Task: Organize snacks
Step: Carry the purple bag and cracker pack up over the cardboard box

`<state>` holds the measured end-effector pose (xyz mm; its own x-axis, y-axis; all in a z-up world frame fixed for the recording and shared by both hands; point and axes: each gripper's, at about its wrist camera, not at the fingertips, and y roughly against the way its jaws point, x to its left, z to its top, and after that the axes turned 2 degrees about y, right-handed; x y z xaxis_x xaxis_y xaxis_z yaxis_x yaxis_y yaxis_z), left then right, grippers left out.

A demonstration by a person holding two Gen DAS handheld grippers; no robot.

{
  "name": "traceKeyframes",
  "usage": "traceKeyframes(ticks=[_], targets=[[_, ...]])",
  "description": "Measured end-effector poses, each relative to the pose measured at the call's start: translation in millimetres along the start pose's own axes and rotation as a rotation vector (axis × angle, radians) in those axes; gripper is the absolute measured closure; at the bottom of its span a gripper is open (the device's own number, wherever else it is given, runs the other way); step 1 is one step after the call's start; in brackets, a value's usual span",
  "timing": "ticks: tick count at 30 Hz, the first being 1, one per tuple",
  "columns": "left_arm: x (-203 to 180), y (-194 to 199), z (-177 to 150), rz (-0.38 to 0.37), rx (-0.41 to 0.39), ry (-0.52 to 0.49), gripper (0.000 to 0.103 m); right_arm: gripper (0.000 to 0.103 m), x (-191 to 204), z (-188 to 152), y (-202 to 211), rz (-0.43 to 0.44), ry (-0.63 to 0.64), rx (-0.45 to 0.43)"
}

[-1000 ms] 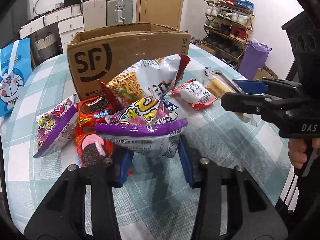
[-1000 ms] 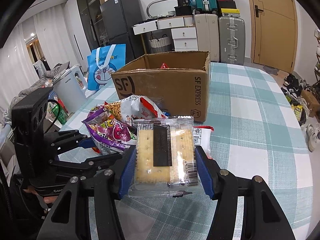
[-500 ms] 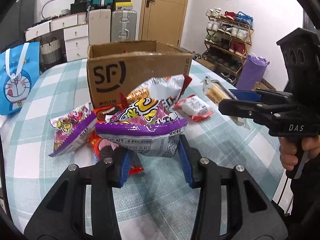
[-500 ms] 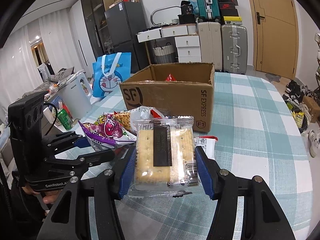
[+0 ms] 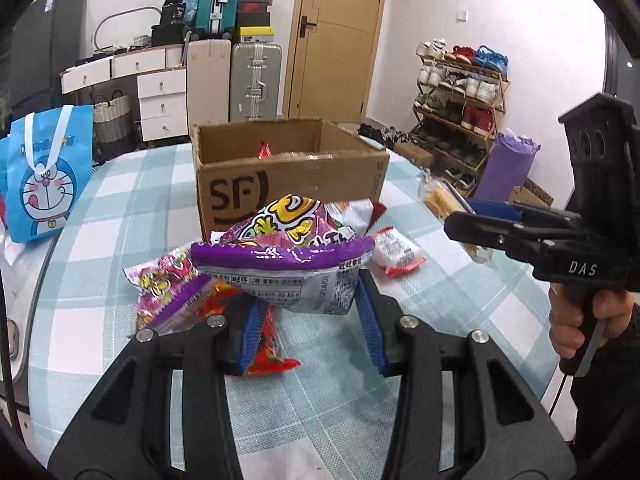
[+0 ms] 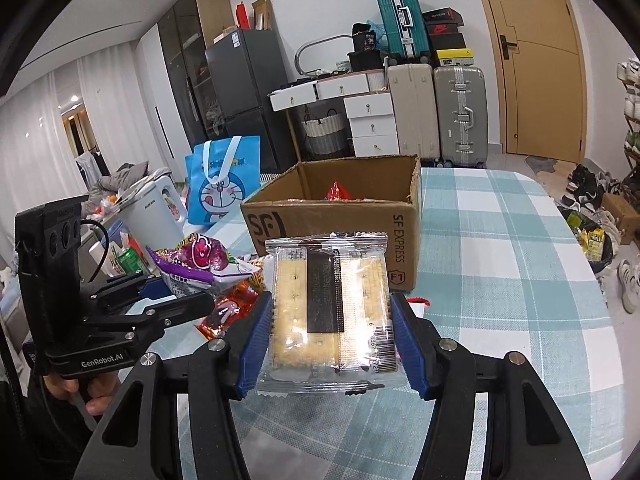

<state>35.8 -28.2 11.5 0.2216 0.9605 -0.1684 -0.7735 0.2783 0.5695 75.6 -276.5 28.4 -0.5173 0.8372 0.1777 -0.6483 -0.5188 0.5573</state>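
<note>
Two claws grip snacks above the checked surface (image 5: 460,320): left claw (image 5: 312,320) clamps a purple snack bag (image 5: 286,264), right claw (image 6: 332,340) a cracker pack (image 6: 328,312), before the cardboard box (image 6: 340,208).

One cardboard box (image 5: 288,184), two grippers, three suitcases, one blue bag (image 5: 44,184)

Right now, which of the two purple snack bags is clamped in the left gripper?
The larger purple bag, lifted between the left gripper pads in front of the cardboard box. The smaller purple bag lies on the table, beside the gripper's left finger.
</note>
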Motion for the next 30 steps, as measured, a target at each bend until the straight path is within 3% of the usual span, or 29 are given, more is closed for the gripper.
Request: traceKeyframes(ticks=[15,30], targets=[[10.3,18.2,37.8,0.015,-0.057,0.001,0.063,0.045,-3.6,24.5,-5.3,-0.008,-0.021,-0.051],[16.0,0.3,92.5,0.045,-0.086,-0.001,0.063,0.045,-7.0,66.5,-25.6,0.006,-0.058,-0.065]])
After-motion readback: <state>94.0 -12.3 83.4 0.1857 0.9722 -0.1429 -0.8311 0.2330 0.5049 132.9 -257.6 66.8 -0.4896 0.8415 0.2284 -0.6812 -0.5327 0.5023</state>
